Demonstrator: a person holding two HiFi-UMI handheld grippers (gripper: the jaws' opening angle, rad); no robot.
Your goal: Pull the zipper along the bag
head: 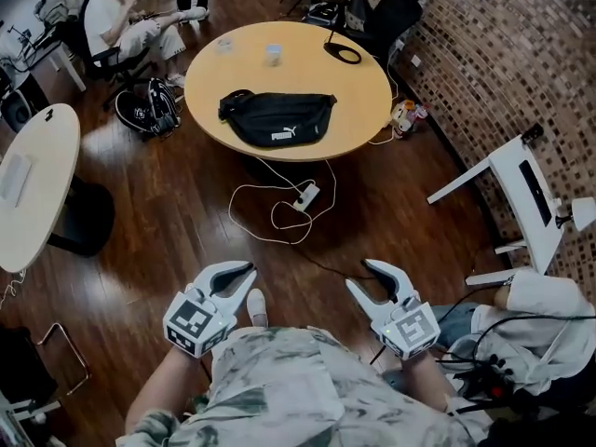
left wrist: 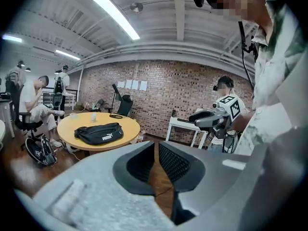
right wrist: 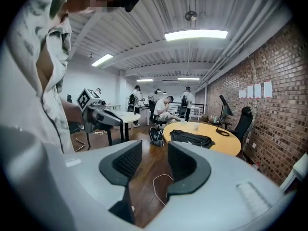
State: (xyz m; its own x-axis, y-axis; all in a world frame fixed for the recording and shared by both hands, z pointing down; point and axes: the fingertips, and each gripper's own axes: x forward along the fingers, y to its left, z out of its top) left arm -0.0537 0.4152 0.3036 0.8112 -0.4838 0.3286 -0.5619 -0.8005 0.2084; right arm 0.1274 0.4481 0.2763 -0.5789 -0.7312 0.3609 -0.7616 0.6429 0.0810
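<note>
A black waist bag (head: 279, 119) with a white logo lies flat on the round wooden table (head: 363, 82), far ahead of both grippers. It also appears small in the left gripper view as the bag (left wrist: 98, 133) and in the right gripper view as the bag (right wrist: 190, 138). My left gripper (head: 244, 274) is held low by the person's body, jaws almost together and empty (left wrist: 156, 146). My right gripper (head: 361, 277) hangs beside it, a clear gap between its pads and nothing in it (right wrist: 155, 148). Each gripper sees the other: the right gripper (left wrist: 207, 117), the left gripper (right wrist: 103, 117).
A white cable and power strip (head: 303, 196) lie on the wood floor between me and the table. A cup (head: 272, 54) and a black cable loop (head: 343, 52) sit on the table. A backpack (head: 149, 108), a white table (head: 33, 184), a white stand (head: 526, 189) and a seated person (head: 121, 17) surround it.
</note>
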